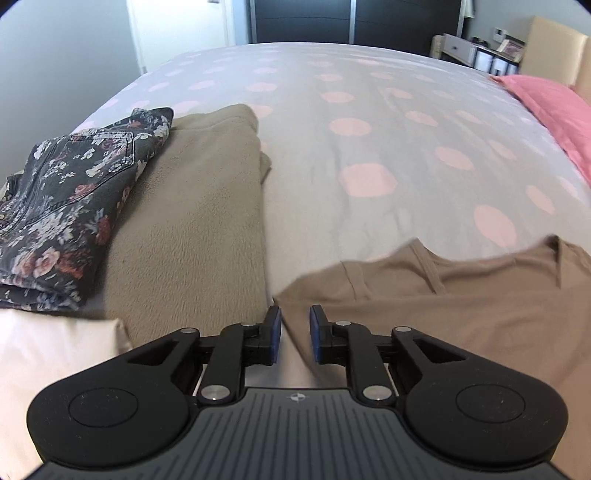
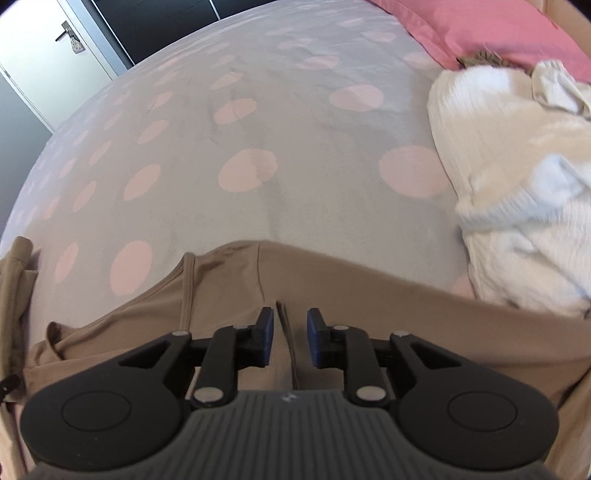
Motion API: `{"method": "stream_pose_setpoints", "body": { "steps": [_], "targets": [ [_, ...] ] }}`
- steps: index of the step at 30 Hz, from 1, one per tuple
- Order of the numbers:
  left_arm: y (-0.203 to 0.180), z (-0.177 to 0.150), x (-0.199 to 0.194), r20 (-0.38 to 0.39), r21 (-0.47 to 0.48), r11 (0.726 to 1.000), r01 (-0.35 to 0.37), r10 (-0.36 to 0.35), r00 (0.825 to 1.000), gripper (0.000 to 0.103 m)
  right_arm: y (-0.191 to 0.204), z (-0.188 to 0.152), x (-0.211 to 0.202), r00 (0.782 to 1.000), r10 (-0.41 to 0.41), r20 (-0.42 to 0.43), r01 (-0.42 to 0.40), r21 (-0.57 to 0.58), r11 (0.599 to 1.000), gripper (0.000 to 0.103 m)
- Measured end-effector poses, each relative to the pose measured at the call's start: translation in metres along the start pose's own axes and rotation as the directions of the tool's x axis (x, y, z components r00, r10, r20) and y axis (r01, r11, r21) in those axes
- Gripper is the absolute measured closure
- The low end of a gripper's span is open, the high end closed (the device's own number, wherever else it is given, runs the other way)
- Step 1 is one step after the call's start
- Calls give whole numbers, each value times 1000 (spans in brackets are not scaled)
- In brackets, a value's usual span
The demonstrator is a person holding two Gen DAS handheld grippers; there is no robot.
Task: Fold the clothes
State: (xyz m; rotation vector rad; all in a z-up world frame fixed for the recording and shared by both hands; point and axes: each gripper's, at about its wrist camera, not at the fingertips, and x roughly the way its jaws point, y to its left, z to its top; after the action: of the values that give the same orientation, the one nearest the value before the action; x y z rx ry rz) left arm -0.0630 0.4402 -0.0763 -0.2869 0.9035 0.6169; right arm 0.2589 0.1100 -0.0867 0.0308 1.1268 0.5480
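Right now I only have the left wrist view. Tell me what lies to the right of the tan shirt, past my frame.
Observer: A heap of white ribbed knitwear lies on the bedspread, unfolded, beside the tan shirt.
Operator: Report the right gripper.
Observer: The right gripper hangs over the shirt, jaws apart, nothing between them.
Operator: Say what is under it.
Observer: A seam or fold edge of the shirt runs between its fingers.
Operator: Check behind the knitwear.
Observer: A pink pillow, with something brown and fuzzy showing at its edge; I cannot tell what.
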Motion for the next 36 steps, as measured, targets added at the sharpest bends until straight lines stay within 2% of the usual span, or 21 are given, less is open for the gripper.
{"method": "stream_pose_setpoints", "body": {
  "steps": [6,9,10,15,16,17,18,19,20,23,27,30,32,36],
  "targets": [
    [-10,-26,-22,-58,104,992,72,-66,996,88,5,-24,-9,999,31,-44,-33,-46,998,79],
    [-15,-42,-26,-83,160,982,101,-88,993,74,5,-29,-9,998,35,-52,-38,-54,998,76],
    [-18,-47,-25,-89,186,977,103,-88,992,71,4,-30,-6,997,40,-61,-43,-49,998,75],
    [-38,-71,-13,-78,343,938,48,-23,997,71,5,-37,7,995,40,-95,-44,-45,998,74],
    [-42,-74,-11,-71,364,931,33,-8,997,71,6,-39,10,995,28,-99,-33,-50,998,77],
    [-43,-76,-11,-50,369,929,21,-2,999,79,7,-40,12,995,17,-102,-22,-54,998,91],
    [-45,-76,-12,-36,369,929,12,2,999,87,7,-42,15,994,5,-105,-11,-58,998,101],
    [-46,-74,-13,-42,353,935,16,-1,999,98,6,-43,16,995,-3,-105,-3,-54,999,101],
    [-46,-73,-14,-49,337,941,20,-4,999,100,5,-43,16,994,-6,-105,1,-48,999,103],
    [-48,-72,-15,-82,351,936,12,18,996,100,3,-43,17,993,-47,-106,42,-53,998,103],
    [-39,-72,-12,-107,311,950,25,8,994,100,-2,-43,19,989,-84,-123,79,-49,996,103],
    [-38,-70,-14,-126,302,953,27,11,992,95,-1,-43,14,987,-110,-117,103,-64,993,102],
    [-34,-67,-18,-141,275,961,29,10,990,85,0,-43,7,987,-117,-111,110,-70,992,99],
    [-27,-61,-34,-117,233,972,29,-2,993,81,4,-47,-4,986,-102,-132,94,-63,994,98]
  ]
}}
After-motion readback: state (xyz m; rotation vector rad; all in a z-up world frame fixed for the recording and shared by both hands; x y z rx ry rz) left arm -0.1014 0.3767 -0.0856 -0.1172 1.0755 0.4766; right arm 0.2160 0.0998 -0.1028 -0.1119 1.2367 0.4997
